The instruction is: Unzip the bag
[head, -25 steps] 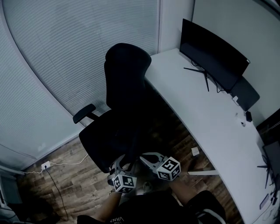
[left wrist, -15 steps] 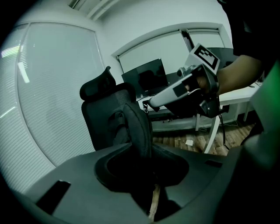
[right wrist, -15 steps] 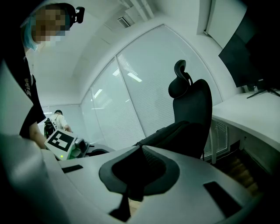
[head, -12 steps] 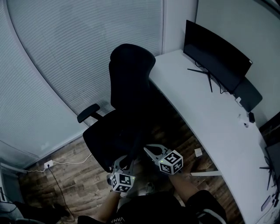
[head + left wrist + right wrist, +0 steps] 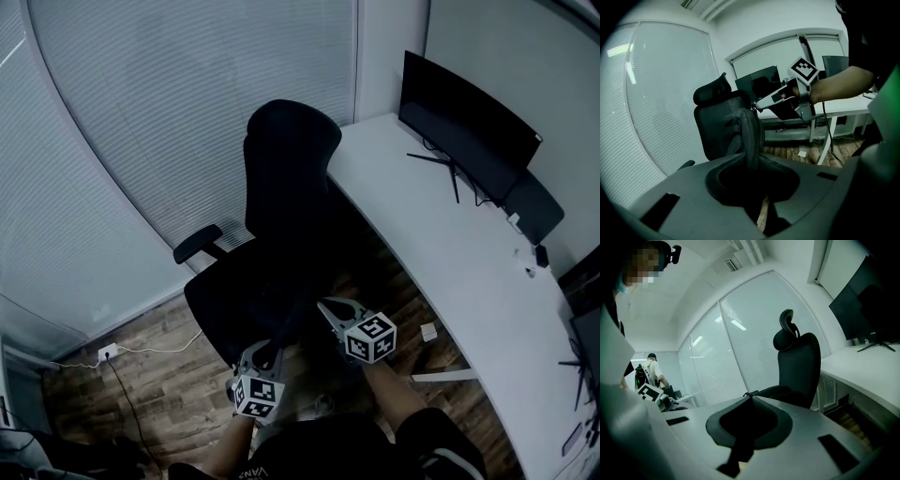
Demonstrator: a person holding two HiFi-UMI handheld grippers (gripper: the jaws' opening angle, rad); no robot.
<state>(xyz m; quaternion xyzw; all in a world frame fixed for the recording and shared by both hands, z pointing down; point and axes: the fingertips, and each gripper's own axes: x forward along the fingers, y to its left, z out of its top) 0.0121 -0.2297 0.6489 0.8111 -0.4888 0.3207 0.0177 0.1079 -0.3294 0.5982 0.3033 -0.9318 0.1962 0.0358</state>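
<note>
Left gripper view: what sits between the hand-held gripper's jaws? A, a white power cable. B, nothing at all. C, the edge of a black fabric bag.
C: the jaws of the left hand-held gripper are closing with the padded edge of the black fabric bag running down between them.

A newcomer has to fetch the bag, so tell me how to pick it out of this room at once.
Beside the curved white desk stands a black high-backed office chair. On its seat, upright in front of the backrest, is the black padded bag. It is soft, narrow and rounded on top, where the chair's back is broad.
</note>
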